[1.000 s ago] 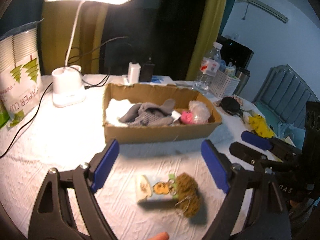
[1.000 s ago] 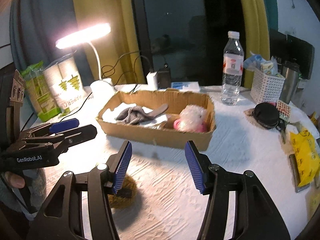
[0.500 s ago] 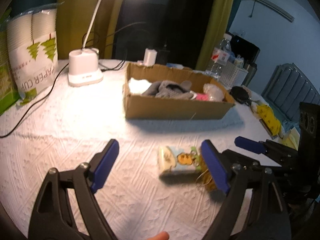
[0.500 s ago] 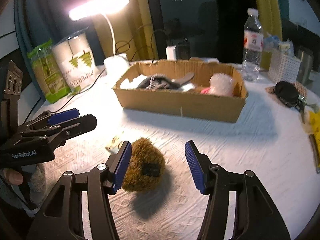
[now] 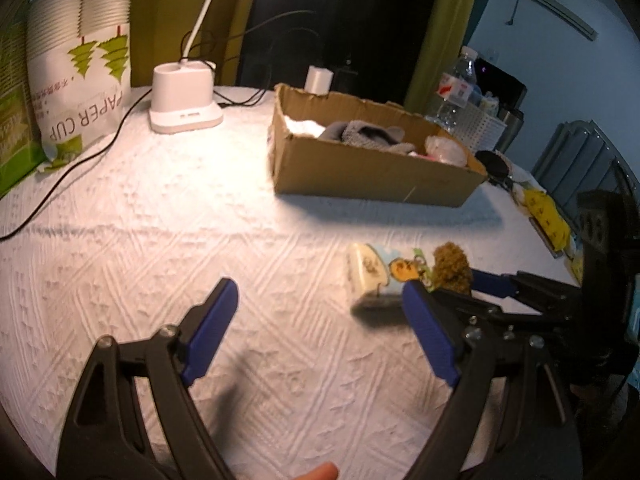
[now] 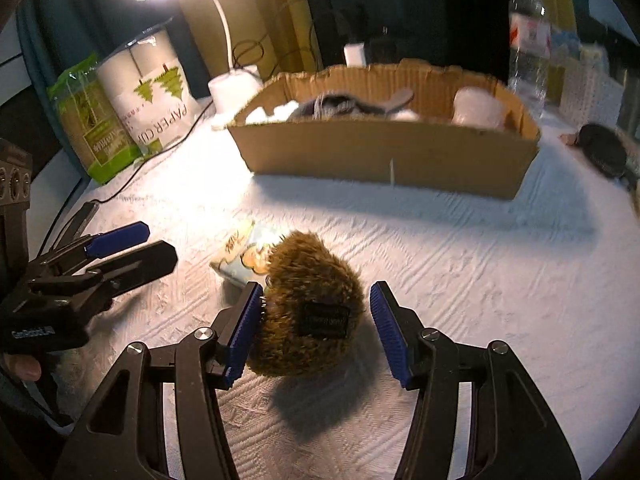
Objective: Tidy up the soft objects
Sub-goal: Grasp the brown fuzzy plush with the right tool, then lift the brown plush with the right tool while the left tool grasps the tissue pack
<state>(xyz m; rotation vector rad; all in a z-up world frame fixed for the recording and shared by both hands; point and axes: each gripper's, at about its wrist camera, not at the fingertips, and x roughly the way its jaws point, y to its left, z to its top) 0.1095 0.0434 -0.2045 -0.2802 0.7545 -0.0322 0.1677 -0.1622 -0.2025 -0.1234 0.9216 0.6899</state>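
Right now: right claw straddles the brown plush, left claw wide over bare cloth

Nearest, right claw (image 6: 316, 330) sits low over the worktop (image 6: 460, 264), blue pads on either side of the brown furry plush (image 6: 308, 320). Its left pad brushes the fur; the other pad stands clear, so jaws are spread, no grip. Plush rests on the white textured cloth, dark label patch facing the camera. Left claw (image 5: 320, 320) is wide apart with nothing between the pads, only cloth below. Just beyond the plush and touching it lies a small printed packet (image 6: 240, 256), flat on the cloth. Farther back, the cardboard box (image 6: 384, 160) holds a grey knit item (image 5: 364, 136) and a pale fluffy toy (image 6: 478, 110). Behind that: lamp base (image 5: 182, 100), paper cup sleeve (image 5: 80, 68), water bottle (image 6: 528, 44).
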